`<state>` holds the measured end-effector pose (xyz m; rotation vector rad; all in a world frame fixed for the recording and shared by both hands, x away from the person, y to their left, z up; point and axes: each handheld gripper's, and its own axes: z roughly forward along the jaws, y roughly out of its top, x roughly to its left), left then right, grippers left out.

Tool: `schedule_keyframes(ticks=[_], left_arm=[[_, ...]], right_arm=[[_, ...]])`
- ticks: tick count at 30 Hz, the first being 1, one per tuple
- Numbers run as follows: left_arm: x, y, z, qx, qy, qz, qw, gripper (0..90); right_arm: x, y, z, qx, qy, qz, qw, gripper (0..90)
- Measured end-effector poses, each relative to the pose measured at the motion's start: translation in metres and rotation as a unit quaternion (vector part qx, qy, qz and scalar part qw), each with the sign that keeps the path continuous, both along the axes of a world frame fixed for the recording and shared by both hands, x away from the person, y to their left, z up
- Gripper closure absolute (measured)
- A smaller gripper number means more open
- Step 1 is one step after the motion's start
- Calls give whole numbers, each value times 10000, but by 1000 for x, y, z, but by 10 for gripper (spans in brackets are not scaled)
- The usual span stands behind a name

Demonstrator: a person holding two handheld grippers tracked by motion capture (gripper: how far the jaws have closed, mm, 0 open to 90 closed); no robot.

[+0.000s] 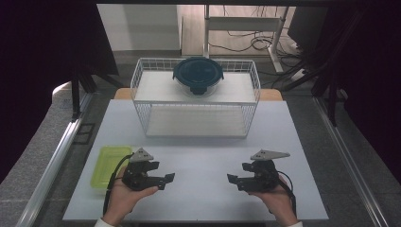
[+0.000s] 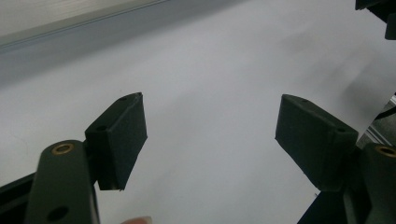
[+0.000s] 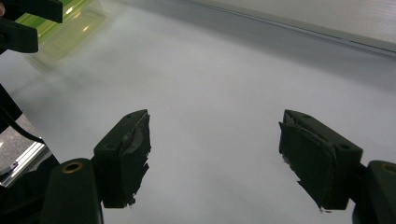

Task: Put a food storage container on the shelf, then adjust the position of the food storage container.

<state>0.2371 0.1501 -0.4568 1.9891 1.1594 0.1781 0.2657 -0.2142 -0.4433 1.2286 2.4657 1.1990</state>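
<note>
We see the high view evenly lit from above: the white table [image 1: 198, 161] is bright, its surroundings fall into near-black, and soft shadows lie under the wire rack [image 1: 196, 97]. The picture is slightly soft overall. In both gripper views the light is dimmer and bluish; the green container [image 3: 65, 28] is blurred, and a pale glare streaks the table.

Lidded bowl [image 1: 198, 75] atop wire rack [image 1: 196, 97]; green container [image 1: 109, 165] beside left gripper [image 1: 169, 178]

One wire rack [image 1: 195, 97], one lidded bowl [image 1: 197, 75] on it, one green tray [image 1: 109, 165], two grippers: left [image 1: 164, 180], right [image 1: 233, 180].
</note>
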Motion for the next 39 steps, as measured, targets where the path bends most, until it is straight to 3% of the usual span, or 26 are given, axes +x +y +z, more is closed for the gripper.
schedule_keyframes(ticks=[8, 9, 10, 12, 17, 19, 20, 21, 24, 29, 30, 35, 36, 37, 39], left_arm=[[-5, 5, 8, -21, -82, 134, 9999, 243], [-5, 6, 10, -45, -44, 75, 10000, 263], [-6, 7, 12, -52, -50, 56, 10000, 293], [-6, 8, 12, -22, -44, 60, 10000, 286], [-10, 20, 18, -9, -30, 217, 9998, 283], [-13, 31, 22, 25, -36, 290, 9996, 281], [-18, 45, 26, -1, -34, 461, 9989, 282], [-18, 45, 26, -1, -34, 461, 9989, 283], [-25, 77, 32, 26, -63, 782, 9969, 288], [-25, 103, 34, 30, -97, 1107, 9938, 302], [-23, 111, 32, 32, -89, 1252, 9921, 310], [-11, 125, 24, 50, -35, 1373, 9905, 333], [-2, 134, 19, 53, -27, 1516, 9884, 352], [-2, 134, 19, 53, -27, 1516, 9884, 365], [5, 145, 15, 55, -23, 1708, 9853, 378]], right_arm=[[-2, -3, 2, 29, -35, -29, 10000, 245], [-2, -3, 2, 68, 3, -13, 10000, 245], [-2, -3, 3, 355, 228, 91, 9991, 246], [-2, -1, 5, 395, 238, 108, 9989, 247], [-2, 0, 2, 320, 226, 85, 9992, 246], [-2, 1, -3, 236, 263, 79, 9993, 247], [-2, 1, -4, 181, 259, 74, 9995, 247], [-2, 1, -4, 181, 259, 74, 9995, 247], [-1, 0, -5, 155, 228, 21, 9996, 247], [-1, -4, -3, 155, 176, -70, 9997, 247], [-1, -7, -4, 157, 190, -129, 9996, 247], [2, -10, -5, 233, 246, -166, 9993, 247], [2, -11, -5, 225, 246, -177, 9993, 247], [2, -11, -5, 225, 246, -177, 9993, 247], [3, -12, -5, 222, 236, -196, 9993, 247]])
